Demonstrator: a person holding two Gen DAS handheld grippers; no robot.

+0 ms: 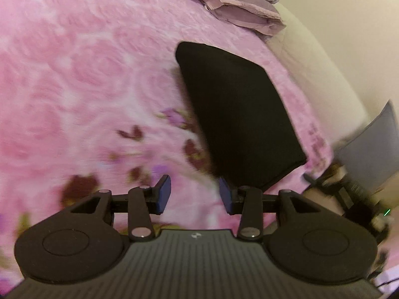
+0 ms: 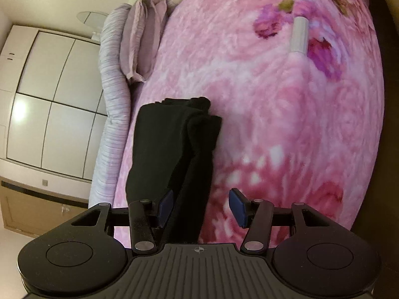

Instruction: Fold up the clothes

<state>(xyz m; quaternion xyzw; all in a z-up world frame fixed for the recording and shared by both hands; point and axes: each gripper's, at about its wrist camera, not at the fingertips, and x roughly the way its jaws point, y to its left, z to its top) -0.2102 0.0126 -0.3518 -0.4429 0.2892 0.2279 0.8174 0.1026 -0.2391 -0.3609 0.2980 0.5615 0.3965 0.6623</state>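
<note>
Angling down over folded black garment (image 2: 172, 154), right tool (image 2: 201, 205) apart, left tool (image 1: 195, 194) apart

A bed was seen covered by a pink blanket (image 1: 87, 74) printed with roses and darker purple and maroon flowers. A folded black garment (image 1: 237, 114) was laid flat on the blanket near one edge of the bed; in the right wrist view it (image 2: 172, 154) was shown as a long folded stack with bunched ends at its far side. At the head of the bed a mauve pillow (image 1: 244, 10) was set on the blanket, and a striped lilac-grey bolster or quilt (image 2: 112, 104) was pressed against it. A small white cylinder (image 2: 299, 35) was lying on the blanket, well apart from the garment.
</note>
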